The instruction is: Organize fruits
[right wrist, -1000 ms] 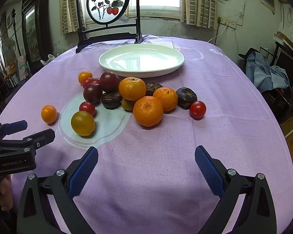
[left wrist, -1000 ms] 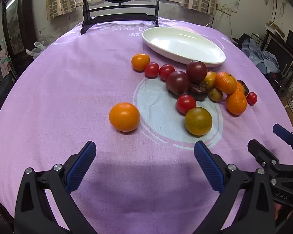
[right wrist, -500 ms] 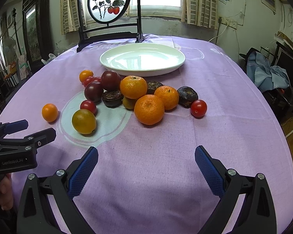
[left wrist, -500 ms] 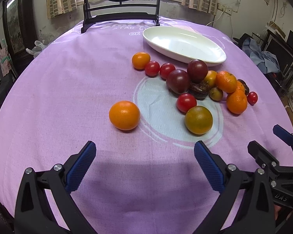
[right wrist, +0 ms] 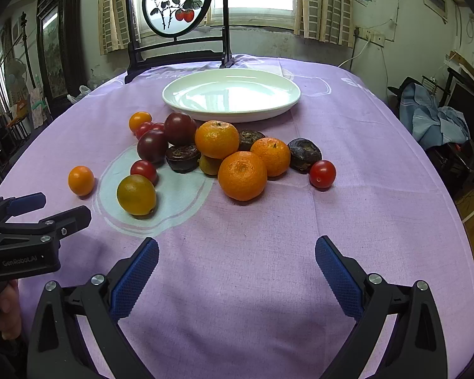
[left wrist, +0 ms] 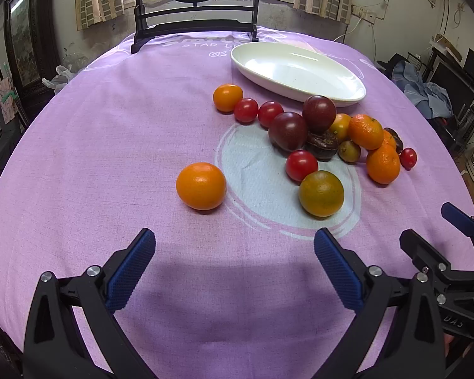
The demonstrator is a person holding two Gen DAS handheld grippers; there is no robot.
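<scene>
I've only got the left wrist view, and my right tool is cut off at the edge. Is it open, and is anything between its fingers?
Observer: The right tool is wide open, with only bare purple cloth between its fingers.
Operator: How many shrivelled ones are in the pile? I make out maybe two.
Observer: Three dark wrinkled fruits: one beside the dark purple round fruits, one tucked behind the mandarins, and one next to the lone cherry tomato.
Operator: What's holding my left tool?
Observer: A hand wraps the handle below the left tool, at the lower left edge of the right wrist view.
</scene>
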